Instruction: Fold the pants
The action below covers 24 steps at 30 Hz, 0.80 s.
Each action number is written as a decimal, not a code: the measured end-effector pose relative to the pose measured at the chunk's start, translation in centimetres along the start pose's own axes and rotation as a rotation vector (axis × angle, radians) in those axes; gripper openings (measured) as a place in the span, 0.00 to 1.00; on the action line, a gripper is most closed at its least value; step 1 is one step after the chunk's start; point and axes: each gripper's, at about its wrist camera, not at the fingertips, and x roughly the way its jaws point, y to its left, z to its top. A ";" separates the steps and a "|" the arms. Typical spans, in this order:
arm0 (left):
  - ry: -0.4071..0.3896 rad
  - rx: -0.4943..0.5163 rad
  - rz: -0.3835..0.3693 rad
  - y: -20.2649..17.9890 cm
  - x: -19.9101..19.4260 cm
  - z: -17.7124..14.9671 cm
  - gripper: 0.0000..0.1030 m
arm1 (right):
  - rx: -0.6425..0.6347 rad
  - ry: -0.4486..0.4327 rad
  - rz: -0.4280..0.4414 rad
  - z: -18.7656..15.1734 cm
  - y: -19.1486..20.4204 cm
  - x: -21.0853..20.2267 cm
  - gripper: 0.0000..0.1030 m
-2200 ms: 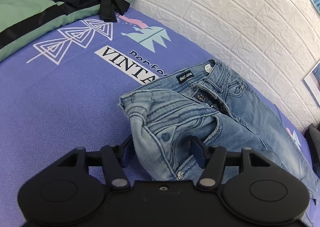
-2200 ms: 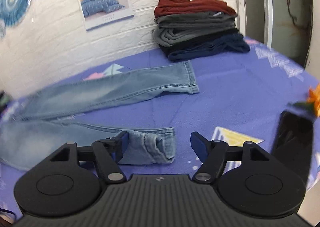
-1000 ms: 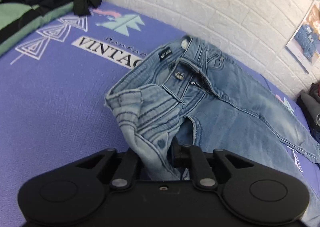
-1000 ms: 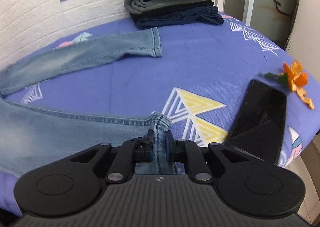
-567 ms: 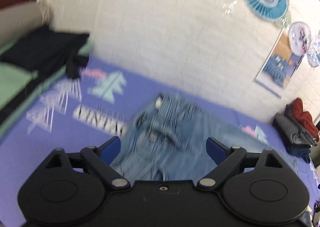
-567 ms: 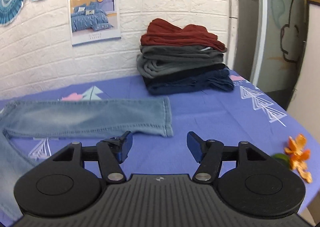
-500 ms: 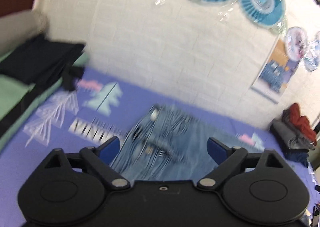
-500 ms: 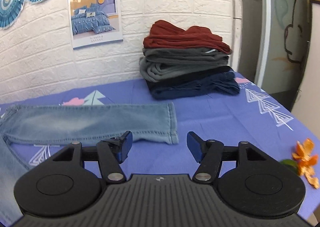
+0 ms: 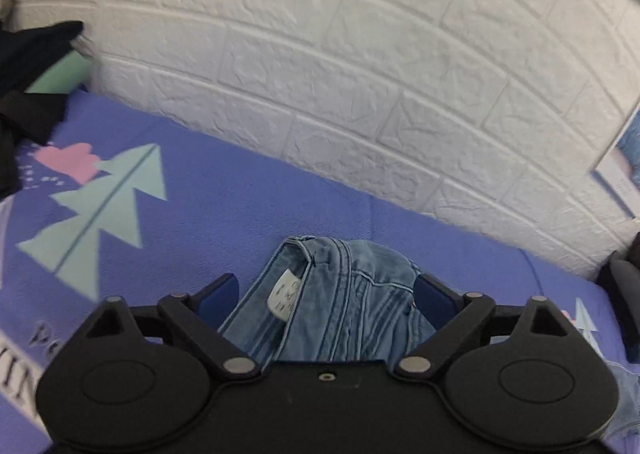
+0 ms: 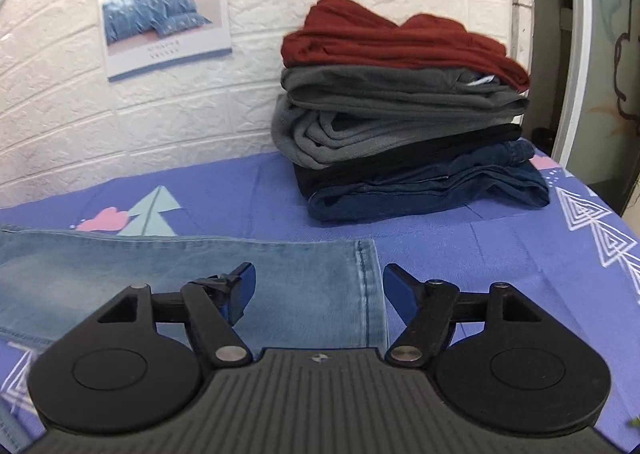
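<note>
Since a second ago both grippers let go: our left gripper and right gripper, jaws wide, empty, over one pair of jeans on the bed; one stack of folded clothes behind.

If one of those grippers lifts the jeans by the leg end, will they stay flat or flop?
Probably flop: the jeans lie limp on the bedsheet, and their waistband is bunched in soft folds. Thick seams suggest some weight, so the leg would likely sag.

Light blue jeans, purple sheet with mint triangles, white brick wall
</note>
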 end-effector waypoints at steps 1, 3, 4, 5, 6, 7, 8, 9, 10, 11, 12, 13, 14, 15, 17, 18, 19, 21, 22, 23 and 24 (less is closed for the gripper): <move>0.014 0.001 -0.020 -0.1 1.0 0.2 1.00 | -0.001 0.007 -0.010 0.3 -0.2 1.0 1.00; 0.033 0.011 -0.037 -0.6 2.3 0.5 1.00 | 0.005 0.035 -0.024 0.7 -0.6 3.1 1.00; 0.043 0.021 -0.030 -0.8 2.9 0.6 1.00 | 0.011 0.046 -0.026 0.8 -0.8 3.9 1.00; 0.054 0.033 -0.030 -0.8 3.5 0.7 1.00 | 0.016 0.057 -0.025 0.8 -0.9 4.6 1.00; 0.064 0.040 -0.029 -0.8 4.0 0.8 1.00 | 0.019 0.066 -0.018 0.7 -0.9 5.2 1.00; 0.067 0.044 -0.030 -0.7 4.3 0.8 1.00 | 0.018 0.072 -0.005 0.5 -0.9 5.6 1.00; 0.062 0.053 -0.033 -0.8 4.4 0.8 1.00 | 0.016 0.079 0.010 0.3 -0.8 5.9 1.00; 0.057 0.066 -0.040 -0.9 4.4 0.7 1.00 | 0.014 0.086 0.017 0.1 -0.7 6.1 1.00; 0.054 0.079 -0.044 -1.0 4.3 0.6 1.00 | 0.011 0.081 0.007 -0.1 -0.6 6.1 1.00; 0.049 0.096 -0.044 -1.2 4.2 0.5 0.71 | 0.009 0.068 -0.002 -0.2 -0.5 6.0 0.88; 0.043 0.119 -0.016 -1.4 4.1 0.4 0.16 | 0.008 0.060 -0.003 -0.3 -0.6 5.8 0.55; 0.051 0.130 -0.014 -1.6 4.1 0.2 0.03 | 0.014 0.059 0.023 -0.1 -0.6 5.6 0.35; 0.045 0.112 -0.030 -1.5 4.1 0.0 0.00 | 0.024 0.060 0.033 0.1 -0.6 5.4 0.29; 0.014 0.111 -0.014 -1.7 3.7 -0.1 0.00 | 0.009 0.045 0.016 0.4 -0.3 5.1 0.28; -0.055 0.099 -0.004 -2.0 2.5 0.3 0.01 | -0.007 -0.030 0.008 1.7 -0.2 4.0 0.27; -0.086 0.066 -0.012 -1.8 2.0 0.9 0.01 | 0.014 -0.060 0.018 2.6 -0.3 3.7 0.26; -0.106 0.031 -0.018 -1.5 1.6 1.5 0.01 | 0.030 -0.090 0.027 3.5 -0.3 3.5 0.26; -0.125 0.026 0.001 -1.5 1.6 2.3 0.01 | 0.020 -0.125 0.039 5.1 0.3 3.7 0.26; -0.127 0.037 0.012 -1.5 1.8 2.4 0.01 | 0.001 -0.128 0.034 5.7 0.8 4.2 0.26; -0.118 0.037 0.020 -1.4 2.4 2.4 0.01 | -0.016 -0.118 0.028 6.2 1.3 5.1 0.26; -0.102 0.026 0.028 -1.2 3.3 2.3 0.01 | -0.027 -0.095 0.024 6.2 1.6 6.1 0.26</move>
